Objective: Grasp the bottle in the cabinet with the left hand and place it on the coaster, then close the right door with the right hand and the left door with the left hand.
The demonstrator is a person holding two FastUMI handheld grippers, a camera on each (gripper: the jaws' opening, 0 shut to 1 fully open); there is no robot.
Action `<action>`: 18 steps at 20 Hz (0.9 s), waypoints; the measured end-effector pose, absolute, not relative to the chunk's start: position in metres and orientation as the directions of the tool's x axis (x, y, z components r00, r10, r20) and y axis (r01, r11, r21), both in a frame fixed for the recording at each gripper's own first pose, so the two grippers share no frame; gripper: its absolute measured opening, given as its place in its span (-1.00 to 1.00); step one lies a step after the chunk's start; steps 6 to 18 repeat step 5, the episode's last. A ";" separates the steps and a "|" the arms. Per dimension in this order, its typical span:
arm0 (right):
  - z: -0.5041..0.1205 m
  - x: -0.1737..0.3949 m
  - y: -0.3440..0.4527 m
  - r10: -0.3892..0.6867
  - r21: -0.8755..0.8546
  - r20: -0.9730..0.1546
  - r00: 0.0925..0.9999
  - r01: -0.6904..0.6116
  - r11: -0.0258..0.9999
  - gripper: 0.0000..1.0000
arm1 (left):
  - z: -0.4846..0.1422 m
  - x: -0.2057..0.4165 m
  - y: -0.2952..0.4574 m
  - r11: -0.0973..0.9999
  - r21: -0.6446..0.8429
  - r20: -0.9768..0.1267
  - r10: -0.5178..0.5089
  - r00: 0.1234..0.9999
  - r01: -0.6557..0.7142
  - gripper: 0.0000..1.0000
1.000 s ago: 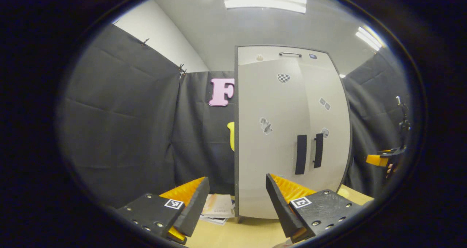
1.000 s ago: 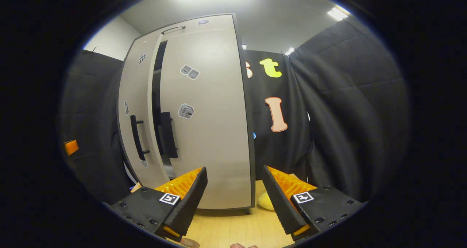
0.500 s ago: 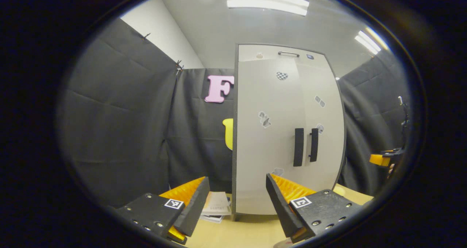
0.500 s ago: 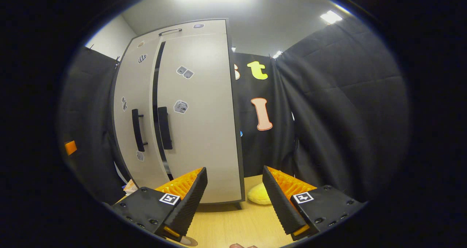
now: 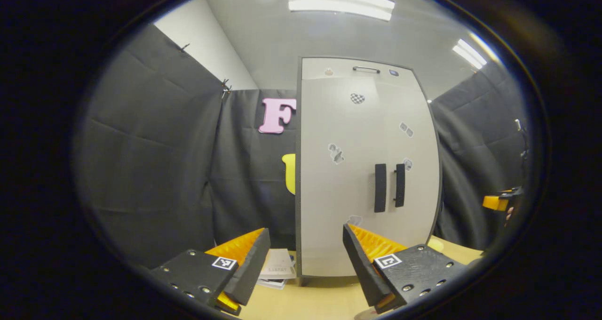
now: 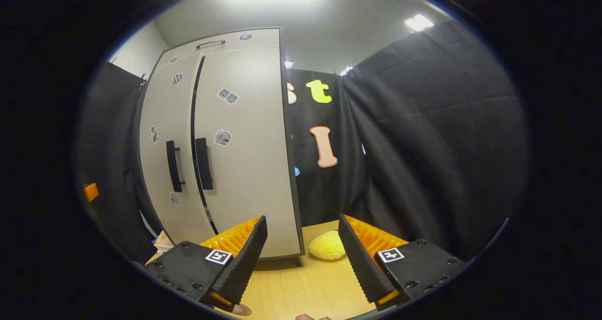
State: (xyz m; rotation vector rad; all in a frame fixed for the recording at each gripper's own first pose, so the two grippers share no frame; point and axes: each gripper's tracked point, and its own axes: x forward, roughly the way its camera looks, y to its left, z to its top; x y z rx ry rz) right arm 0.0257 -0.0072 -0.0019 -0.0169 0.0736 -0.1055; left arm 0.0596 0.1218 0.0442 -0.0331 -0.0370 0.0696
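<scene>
From my left claw (image 5: 305, 259) I look at the tall pale grey two-door cabinet (image 5: 348, 169) nearly face-on, its left door (image 5: 336, 179) and right door (image 5: 414, 169) both shut flush, the two black bar handles (image 5: 380, 188) side by side. This view also gives me a small stack of paper booklets (image 5: 277, 268) lying on the light wooden bench (image 5: 310, 301) just left of the cabinet's foot, and, far off at the right edge, the other claw's tip beside a hand that I can barely make out. From my right claw (image 6: 303, 259) the same cabinet (image 6: 225, 146) stands to the left and at an angle, with a thin dark seam between its doors, and a soft yellow rounded thing (image 6: 328, 245) sits on the bench (image 6: 301, 287) by the cabinet's right corner. A brown round edge (image 6: 241, 309) is cut off at the bottom of that view; I cannot tell whether it is the coaster, and I cannot make out the bottle. Both claws hang level above the bench, pointing toward the cabinet, fingers spread wide and holding nothing.
</scene>
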 end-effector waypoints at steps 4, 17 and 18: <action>-0.005 0.017 -0.019 -0.138 -0.038 -0.077 0.987 0.135 0.990 0.93 | 0.039 0.064 0.116 0.998 -0.049 0.023 0.044 0.999 -0.043 0.94; -0.006 0.016 -0.020 -0.141 -0.034 -0.078 0.987 0.139 0.990 0.93 | 0.039 0.059 0.114 0.998 -0.043 0.024 0.044 0.999 -0.043 0.94; -0.006 0.016 -0.020 -0.141 -0.034 -0.078 0.987 0.139 0.990 0.93 | 0.039 0.059 0.114 0.998 -0.043 0.024 0.044 0.999 -0.043 0.94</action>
